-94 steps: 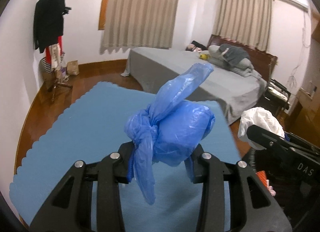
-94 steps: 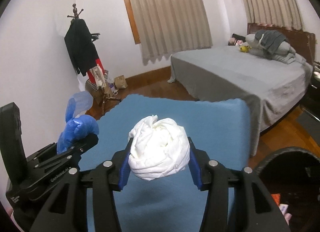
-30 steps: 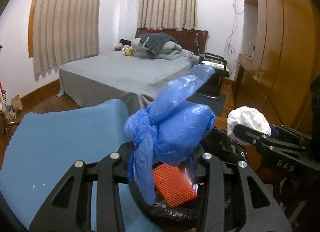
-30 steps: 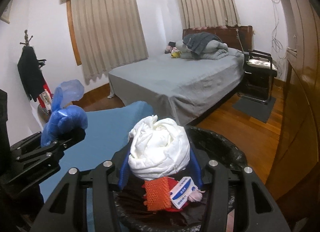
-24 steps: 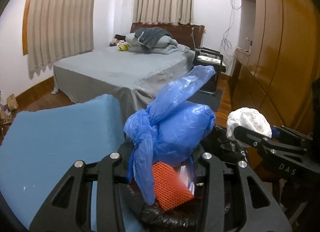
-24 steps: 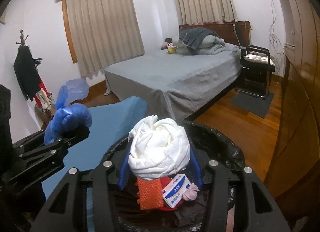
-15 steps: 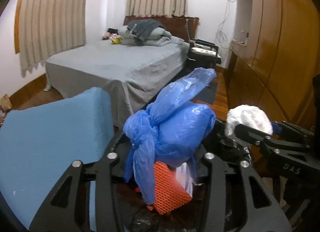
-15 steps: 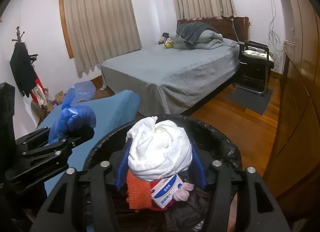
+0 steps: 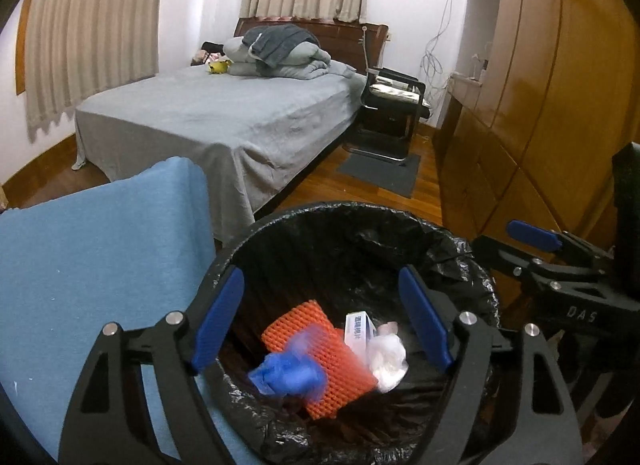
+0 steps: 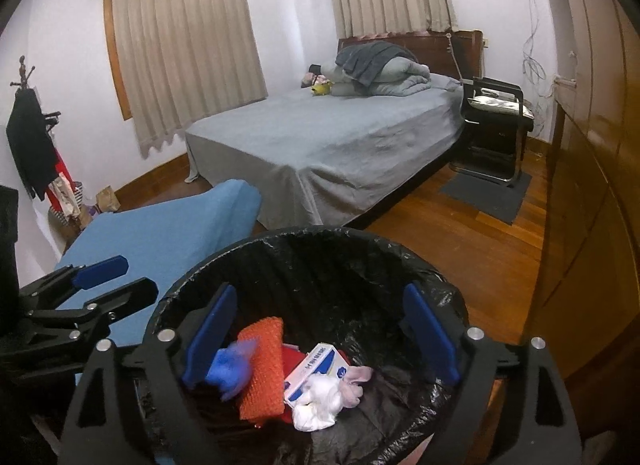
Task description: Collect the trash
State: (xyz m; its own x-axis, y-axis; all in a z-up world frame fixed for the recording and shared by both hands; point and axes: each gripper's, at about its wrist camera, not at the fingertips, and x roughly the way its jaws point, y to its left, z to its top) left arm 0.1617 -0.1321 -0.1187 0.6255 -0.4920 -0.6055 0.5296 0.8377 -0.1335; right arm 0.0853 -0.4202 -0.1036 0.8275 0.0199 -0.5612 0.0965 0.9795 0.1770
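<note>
Both grippers hang over a round bin lined with a black bag (image 9: 360,225) (image 10: 320,241). My left gripper (image 9: 320,301) has its jaws opening wide with nothing between them; the knotted blue bag (image 9: 286,375) (image 10: 228,369), blurred, lies in the bin below. My right gripper (image 10: 320,317) is also opening and holds nothing; the white wad (image 10: 318,399) (image 9: 386,357) rests in the bin beside an orange mesh sleeve (image 9: 320,353) (image 10: 260,365) and a small white-and-blue box (image 10: 316,365). Each gripper shows at the edge of the other's view: the right gripper (image 9: 532,241), the left gripper (image 10: 108,277).
A blue padded surface (image 9: 92,257) (image 10: 168,225) lies left of the bin. Behind it stands a grey bed (image 9: 224,117) (image 10: 332,145) with folded bedding. A wooden wardrobe (image 9: 540,105) runs along the right, and a dark chair (image 10: 496,125) stands by the bed.
Both grippers came down over the bin and spread their jaws. The blue bag left the left gripper and the white wad left the right gripper; both now lie in the bin.
</note>
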